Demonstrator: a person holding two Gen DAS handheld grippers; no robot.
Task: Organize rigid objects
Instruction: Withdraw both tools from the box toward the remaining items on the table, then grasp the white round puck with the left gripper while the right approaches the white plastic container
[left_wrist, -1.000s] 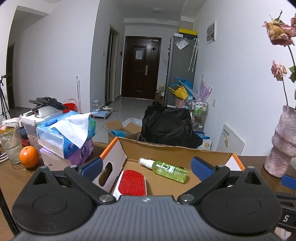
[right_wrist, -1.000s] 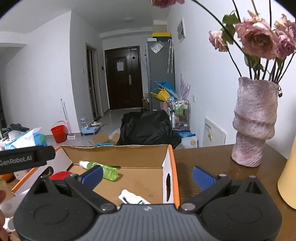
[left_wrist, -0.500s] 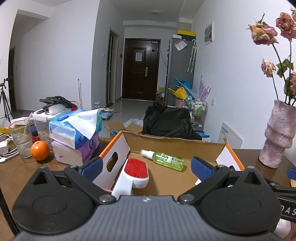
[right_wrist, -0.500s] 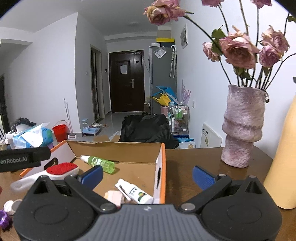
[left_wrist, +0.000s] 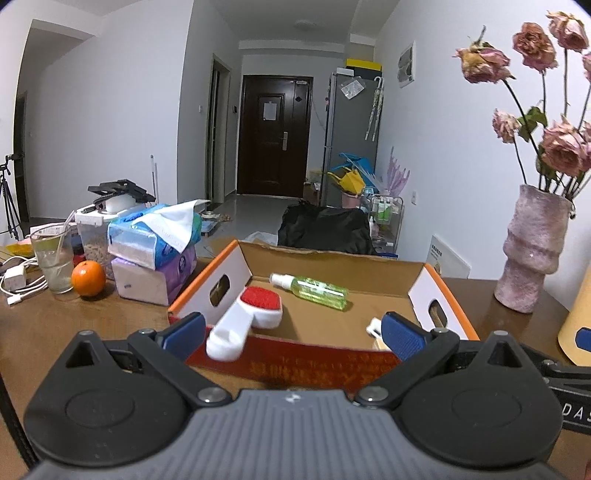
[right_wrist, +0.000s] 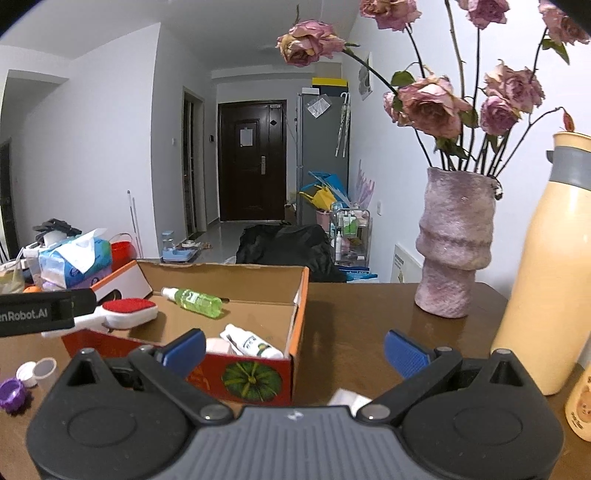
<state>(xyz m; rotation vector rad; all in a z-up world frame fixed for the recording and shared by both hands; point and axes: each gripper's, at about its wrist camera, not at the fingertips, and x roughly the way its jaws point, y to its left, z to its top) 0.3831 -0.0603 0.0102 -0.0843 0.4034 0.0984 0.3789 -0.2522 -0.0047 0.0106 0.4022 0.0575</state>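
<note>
The right wrist view alone shows the box's pumpkin-printed front wall, a white tube lying in the near right corner of the cardboard box, a purple cap and a white lid on the table left of the box, and a tall cream flask beside the pink vase. The left wrist view alone shows an orange, a glass with a straw and stacked tissue packs left of the box. The left gripper is spread wide and empty just short of the box's near wall; the red-faced lint brush lies inside, its white handle jutting over that wall near the left finger, the green spray bottle farther back. The right gripper is also wide and empty, in front of the box's right corner.
</note>
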